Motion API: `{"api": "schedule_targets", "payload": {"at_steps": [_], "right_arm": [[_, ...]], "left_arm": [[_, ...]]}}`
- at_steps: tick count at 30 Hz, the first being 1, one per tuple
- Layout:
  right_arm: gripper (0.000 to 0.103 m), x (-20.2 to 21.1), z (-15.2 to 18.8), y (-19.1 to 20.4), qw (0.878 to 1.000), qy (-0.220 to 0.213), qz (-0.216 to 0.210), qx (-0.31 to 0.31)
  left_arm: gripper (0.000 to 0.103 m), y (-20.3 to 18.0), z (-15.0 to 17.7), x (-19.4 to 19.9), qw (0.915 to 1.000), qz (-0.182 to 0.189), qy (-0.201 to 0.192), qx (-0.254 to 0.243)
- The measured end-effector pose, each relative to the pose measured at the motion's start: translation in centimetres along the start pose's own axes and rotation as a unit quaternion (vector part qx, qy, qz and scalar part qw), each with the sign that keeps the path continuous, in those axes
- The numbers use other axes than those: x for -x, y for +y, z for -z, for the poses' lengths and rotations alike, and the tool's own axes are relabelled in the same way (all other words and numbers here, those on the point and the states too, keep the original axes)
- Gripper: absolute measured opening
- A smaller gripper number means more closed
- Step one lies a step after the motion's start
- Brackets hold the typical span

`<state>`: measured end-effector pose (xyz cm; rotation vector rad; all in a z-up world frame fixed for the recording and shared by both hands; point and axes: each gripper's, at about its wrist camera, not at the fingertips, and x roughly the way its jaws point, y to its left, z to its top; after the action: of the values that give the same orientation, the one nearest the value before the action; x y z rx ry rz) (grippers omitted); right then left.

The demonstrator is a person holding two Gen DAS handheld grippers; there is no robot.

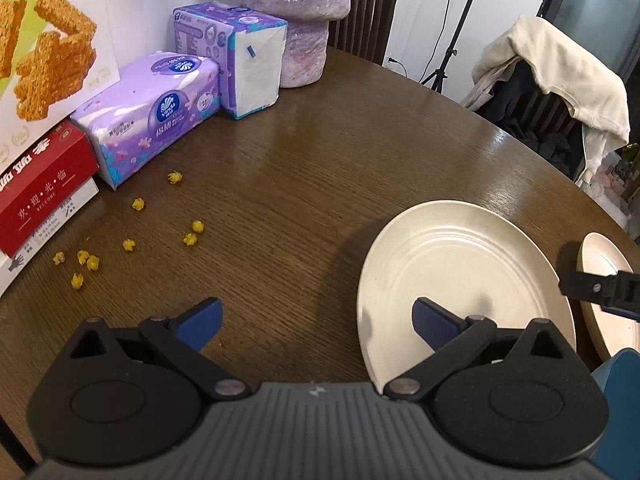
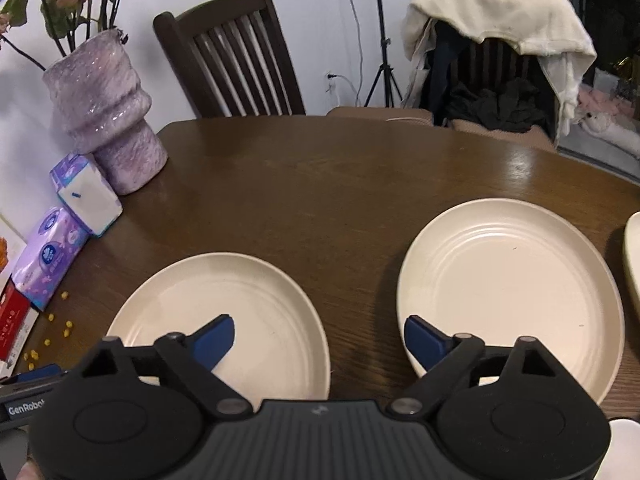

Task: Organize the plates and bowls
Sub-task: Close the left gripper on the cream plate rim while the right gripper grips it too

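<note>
Both the left gripper point(image 1: 318, 326) and right gripper point(image 2: 318, 340) hang with jaws spread wide, grasping nothing. Two cream plates point(image 2: 224, 304) point(image 2: 512, 280) lie apart on the round wooden tabletop point(image 2: 340, 184), bare wood between them. Tissue packs point(image 1: 160, 116) and a purple vase point(image 2: 104, 116) crowd the wall side.

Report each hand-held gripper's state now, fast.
Left hand-held gripper: open, holding nothing.
Right hand-held gripper: open, holding nothing.

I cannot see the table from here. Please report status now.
Left gripper open, empty. Right gripper open, empty, above the gap between two cream plates. Plates flat, apart, unstacked. Nothing in the way.
</note>
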<state>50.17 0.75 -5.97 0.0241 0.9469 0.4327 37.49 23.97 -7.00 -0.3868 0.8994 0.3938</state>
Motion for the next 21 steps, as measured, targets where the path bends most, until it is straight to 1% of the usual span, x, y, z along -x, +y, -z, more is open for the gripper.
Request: {"api": "schedule_targets", "payload": {"at_steps": [1,2,4,5,7,8,10,12,13,17,19,21], "right_arm": [[0.082,-0.2,0.1,0.0,1.0,0.003,0.002,0.001],[0.079,-0.4,0.1,0.0,1.0,0.007,0.006,0.002],[0.067,-0.9,0.0,0.0,1.0,0.017,0.012,0.003],[0.065,-1.0,0.0,0.0,1.0,0.02,0.013,0.004],[0.055,-1.5,-0.1,0.0,1.0,0.027,0.015,0.003],[0.052,-1.7,-0.1,0.0,0.999,0.03,0.014,0.002],[0.042,-2.1,0.0,-0.3,0.999,0.041,0.014,0.0],[0.037,-2.5,0.0,-0.3,0.999,0.049,0.015,0.0],[0.032,-2.5,0.1,-0.4,0.999,0.05,0.014,0.0],[0.023,-2.9,0.1,-0.3,0.998,0.067,0.017,0.001],[0.018,-2.9,0.0,-0.3,0.998,0.067,0.011,-0.001],[0.014,-2.9,0.1,-0.3,0.998,0.07,0.006,0.001]], "left_arm": [[0.101,0.0,0.0,-0.1,1.0,-0.001,0.002,-0.001],[0.1,-0.1,0.1,-0.2,1.0,0.0,0.004,-0.002],[0.093,-0.1,0.2,-0.4,0.9999,0.003,0.01,-0.003],[0.09,-0.1,0.2,-0.4,0.9999,0.004,0.013,-0.002],[0.081,-0.1,0.3,-0.6,0.9998,0.008,0.019,0.0],[0.079,0.0,0.3,-0.7,0.9997,0.011,0.023,0.003],[0.074,0.1,0.3,-0.7,0.9996,0.012,0.024,0.005],[0.07,0.1,0.3,-0.6,0.9995,0.019,0.026,0.008],[0.066,0.1,0.3,-0.5,0.9994,0.023,0.026,0.008],[0.051,-0.3,0.5,-0.4,0.9992,0.029,0.028,0.0],[0.04,-0.3,0.6,-0.4,0.999,0.034,0.029,0.002],[0.031,-0.2,0.5,-0.4,0.9985,0.042,0.033,0.005]]}}
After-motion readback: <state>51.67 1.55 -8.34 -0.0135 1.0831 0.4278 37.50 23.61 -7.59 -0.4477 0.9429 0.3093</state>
